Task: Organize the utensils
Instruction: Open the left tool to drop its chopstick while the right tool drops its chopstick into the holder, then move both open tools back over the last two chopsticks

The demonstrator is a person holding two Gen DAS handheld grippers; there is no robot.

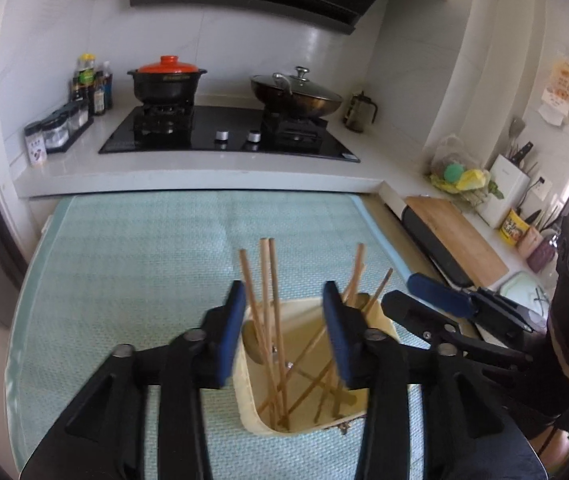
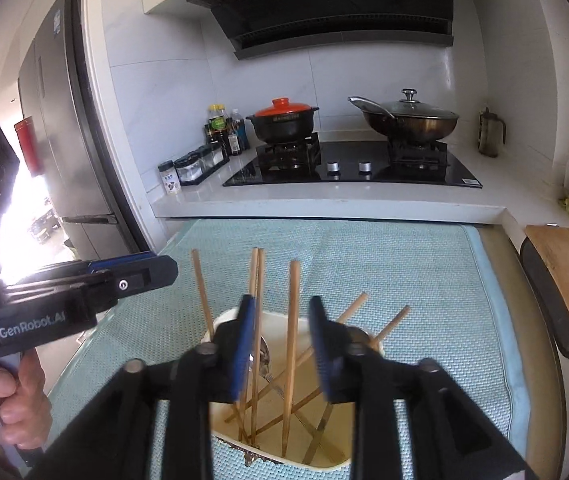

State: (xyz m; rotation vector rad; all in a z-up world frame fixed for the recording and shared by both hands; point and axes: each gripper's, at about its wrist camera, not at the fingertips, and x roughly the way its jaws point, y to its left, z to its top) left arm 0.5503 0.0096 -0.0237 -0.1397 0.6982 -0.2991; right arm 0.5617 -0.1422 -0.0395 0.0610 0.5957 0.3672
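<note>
- Far left, by the wall: spice jars [image 1: 58, 130] and a cluster of bottles [image 1: 92, 86] on the counter [image 1: 212, 168].
- My left hand [image 2: 8, 396] grips the handle of the left tongs [image 1: 284, 336]. Their blue pads [image 1: 234, 336] stand spread, nothing pinched. They hang over the near left part of the tub [image 1: 252, 412], with upright chopsticks [image 1: 268, 320] showing in the gap between the pads (not touched, as far as I can tell).
- Tub: cream plastic, on the pale green mat [image 1: 124, 264]. It holds the utensils: a loose bundle of wooden chopsticks, some leaning on the far rim, some crossed on the bottom, plus metal spoons [image 2: 262, 354] (count unclear).
- Right tongs [image 2: 282, 344]: pads [image 2: 322, 348] likewise apart, empty, over the same tub from the right side. One chopstick stands in the gap; the pads do not press it. Both tongs sit close together, side by side, not touching.
- Behind the mat: black hob [image 1: 224, 132] with two knobs; a black pot with an orange lid [image 1: 168, 80] on the left burner, a wok with a glass lid [image 1: 296, 92] on the right.
- Right of the hob: a small jug [image 1: 360, 112].
- Far right: wooden board [image 1: 460, 232], knife block [image 1: 504, 184], a bag of yellow and green items [image 1: 460, 172].
</note>
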